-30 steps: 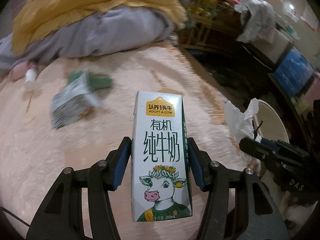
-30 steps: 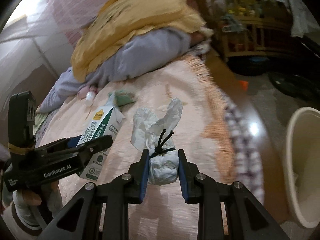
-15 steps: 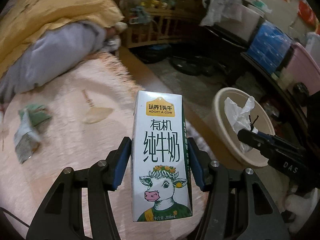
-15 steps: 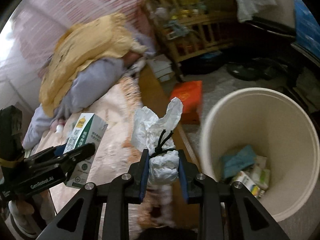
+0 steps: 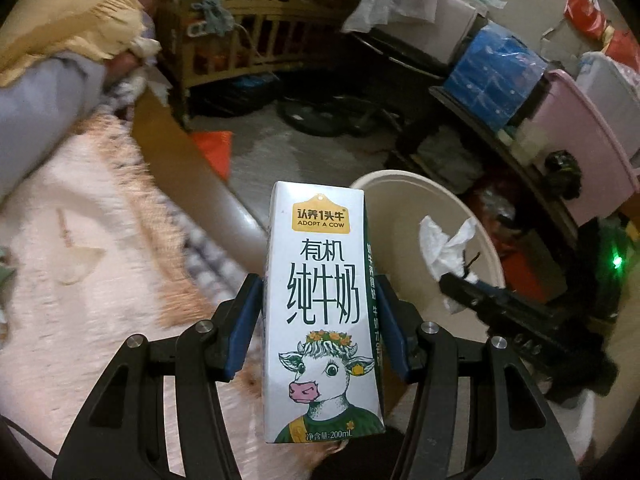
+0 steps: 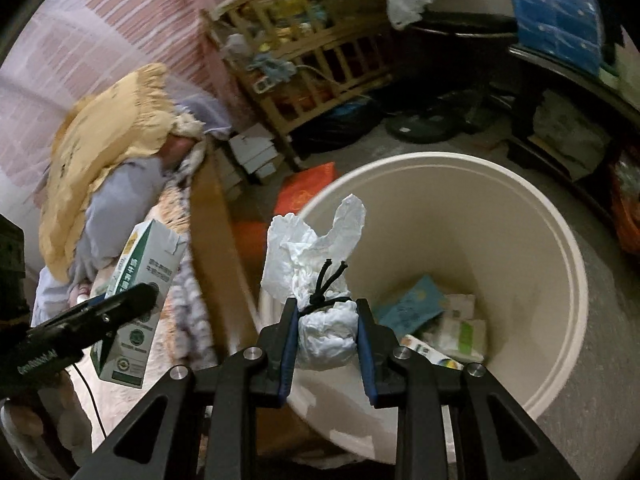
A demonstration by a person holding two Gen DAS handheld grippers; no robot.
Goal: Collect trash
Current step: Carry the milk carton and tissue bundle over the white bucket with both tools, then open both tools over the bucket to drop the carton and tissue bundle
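Observation:
My left gripper (image 5: 318, 300) is shut on an upright white and green milk carton (image 5: 322, 320) with a cow printed on it. It hangs over the bed's edge, just left of the cream waste bin (image 5: 404, 184). My right gripper (image 6: 327, 316) is shut on a white tied plastic bag (image 6: 326, 328) with a black cord, held above the near rim of the bin (image 6: 560, 320). Several cartons and wrappers (image 6: 448, 326) lie at the bin's bottom. In the right wrist view the carton (image 6: 140, 296) and left gripper (image 6: 132, 300) show at the left.
A pink fluffy blanket (image 5: 80, 240) covers the bed at the left, with yellow and grey bedding (image 6: 108, 148) behind. A wooden crib (image 6: 304, 60) full of clutter stands at the back. An orange box (image 6: 306, 190) lies on the floor beside the bin. Shelves and a pink tub (image 5: 580, 132) line the right.
Both grippers swung from over the bed toward the waste bin, keeping the carton and the bag. The bin now fills the right wrist view and sits right behind the carton.

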